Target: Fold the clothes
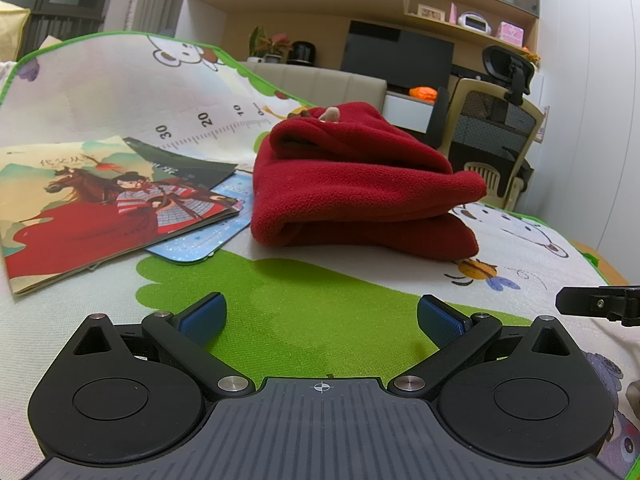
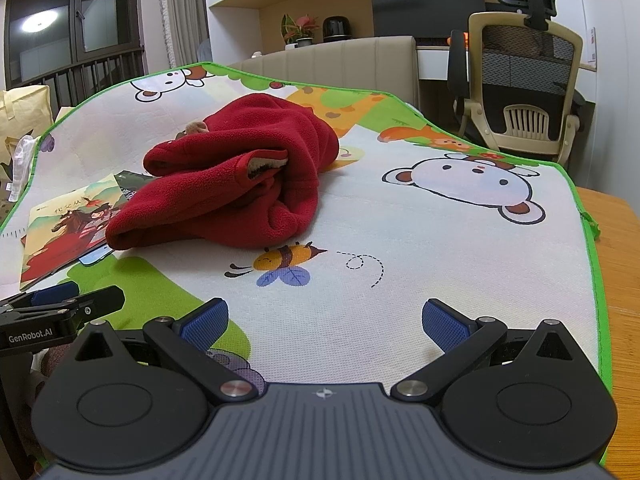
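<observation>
While both grippers' fingers stood spread and empty, the red fleece garment (image 1: 360, 184) lay bundled on the cartoon play mat (image 2: 440, 216), directly ahead of the left gripper (image 1: 322, 318), ahead-left of the right gripper (image 2: 325, 322).

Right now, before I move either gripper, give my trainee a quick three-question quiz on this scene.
1. True or false: the left gripper is shut on the red fleece garment.
2. Multiple choice: what lies partly under the garment's edge in the right wrist view? A) picture book B) a cup C) a pair of scissors
3. Fill in: the garment lies on a cartoon-printed ____ with a green border.

Key:
1. False. Both the left and the right gripper stand open, short of the garment, holding nothing.
2. A.
3. Mat.
</observation>
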The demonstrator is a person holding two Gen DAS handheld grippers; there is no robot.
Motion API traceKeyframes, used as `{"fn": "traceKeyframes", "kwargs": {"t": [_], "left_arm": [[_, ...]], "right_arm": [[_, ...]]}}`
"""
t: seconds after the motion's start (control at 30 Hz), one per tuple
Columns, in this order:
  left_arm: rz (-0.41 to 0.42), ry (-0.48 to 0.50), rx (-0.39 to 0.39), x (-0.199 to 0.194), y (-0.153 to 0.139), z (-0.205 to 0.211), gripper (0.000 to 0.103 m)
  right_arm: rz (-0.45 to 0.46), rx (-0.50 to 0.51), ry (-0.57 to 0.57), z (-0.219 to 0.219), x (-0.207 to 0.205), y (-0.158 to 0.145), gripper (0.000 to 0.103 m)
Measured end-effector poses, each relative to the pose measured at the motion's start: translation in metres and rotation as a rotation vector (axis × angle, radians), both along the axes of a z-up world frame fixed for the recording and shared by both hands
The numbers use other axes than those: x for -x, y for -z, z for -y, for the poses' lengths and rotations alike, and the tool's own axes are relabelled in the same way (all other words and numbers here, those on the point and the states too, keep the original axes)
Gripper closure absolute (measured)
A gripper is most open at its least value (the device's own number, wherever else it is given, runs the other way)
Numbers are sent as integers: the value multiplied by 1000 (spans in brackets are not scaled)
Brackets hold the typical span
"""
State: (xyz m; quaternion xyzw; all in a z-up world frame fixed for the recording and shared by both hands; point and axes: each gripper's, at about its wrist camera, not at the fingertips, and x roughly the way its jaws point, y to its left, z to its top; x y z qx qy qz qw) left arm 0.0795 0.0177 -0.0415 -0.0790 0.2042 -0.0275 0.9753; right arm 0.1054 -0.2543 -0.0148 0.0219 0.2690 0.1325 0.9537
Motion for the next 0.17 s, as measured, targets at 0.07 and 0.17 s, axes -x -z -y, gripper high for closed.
{"fn": "traceKeyframes", "kwargs": {"t": [0.07, 0.17], "left_arm": [[1, 0, -1, 0, 0, 0, 0], [0, 0, -3, 0, 0, 1, 0]], "right_arm": [[-1, -1, 1, 0, 0, 0, 0], [-4, 0, 2, 0, 0, 0, 0]]}}
